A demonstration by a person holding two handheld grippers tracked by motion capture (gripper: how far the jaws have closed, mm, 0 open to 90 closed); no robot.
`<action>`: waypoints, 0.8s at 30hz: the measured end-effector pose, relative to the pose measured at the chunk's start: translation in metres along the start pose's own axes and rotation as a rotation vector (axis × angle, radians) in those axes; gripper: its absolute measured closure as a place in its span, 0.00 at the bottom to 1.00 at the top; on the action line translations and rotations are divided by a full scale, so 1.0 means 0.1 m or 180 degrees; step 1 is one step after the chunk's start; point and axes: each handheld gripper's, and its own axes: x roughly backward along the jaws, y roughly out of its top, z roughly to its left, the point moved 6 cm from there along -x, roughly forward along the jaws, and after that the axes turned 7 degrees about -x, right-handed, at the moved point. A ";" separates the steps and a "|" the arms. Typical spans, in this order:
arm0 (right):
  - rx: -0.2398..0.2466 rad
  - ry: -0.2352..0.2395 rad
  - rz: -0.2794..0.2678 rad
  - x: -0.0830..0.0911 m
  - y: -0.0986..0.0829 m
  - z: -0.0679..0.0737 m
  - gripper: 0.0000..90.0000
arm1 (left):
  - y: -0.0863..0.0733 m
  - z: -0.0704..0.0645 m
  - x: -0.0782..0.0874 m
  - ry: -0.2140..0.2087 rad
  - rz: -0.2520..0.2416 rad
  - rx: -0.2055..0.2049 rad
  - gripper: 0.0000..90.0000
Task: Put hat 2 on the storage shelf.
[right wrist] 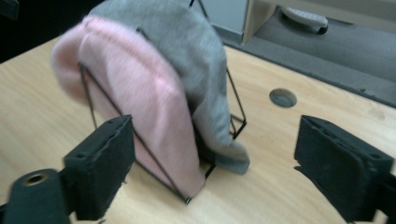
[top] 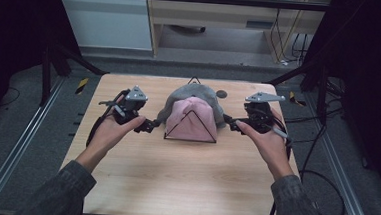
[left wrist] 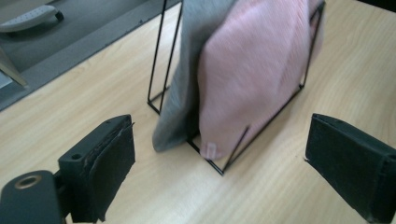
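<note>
A black wire rack (top: 174,137) stands on the wooden table (top: 174,176) with a pink knit cloth (top: 191,121) draped over its front and a grey knit cloth (top: 189,91) behind it. My left gripper (top: 153,125) is open just left of the rack's base, jaws wide apart around nothing. In the left gripper view the pink cloth (left wrist: 252,70) and grey cloth (left wrist: 184,93) hang on the rack (left wrist: 224,170). My right gripper (top: 229,121) is open at the rack's right side. The right gripper view shows the pink cloth (right wrist: 140,93), the grey cloth (right wrist: 187,46) and the rack (right wrist: 187,200).
A round hole (top: 222,94) is in the table behind the rack, also seen as the hole (right wrist: 283,97). Cables trail off the right edge onto the grey floor (top: 345,162). A wooden cabinet (top: 209,18) stands beyond the table.
</note>
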 end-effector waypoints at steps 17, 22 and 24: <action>0.0110 0.0020 0.0445 -0.02 -1.06 0.10 0.12 | -0.86 -0.33 0.02 -0.0180 0.0450 -0.0157 0.06; -0.0069 -0.0002 0.0557 -0.13 -1.32 0.05 0.11 | -1.11 -0.28 -0.07 -0.0199 0.0578 -0.0031 0.06; -0.0107 -0.0011 0.0603 -0.17 -1.38 0.02 0.11 | -1.19 -0.29 -0.11 -0.0219 0.0605 0.0022 0.07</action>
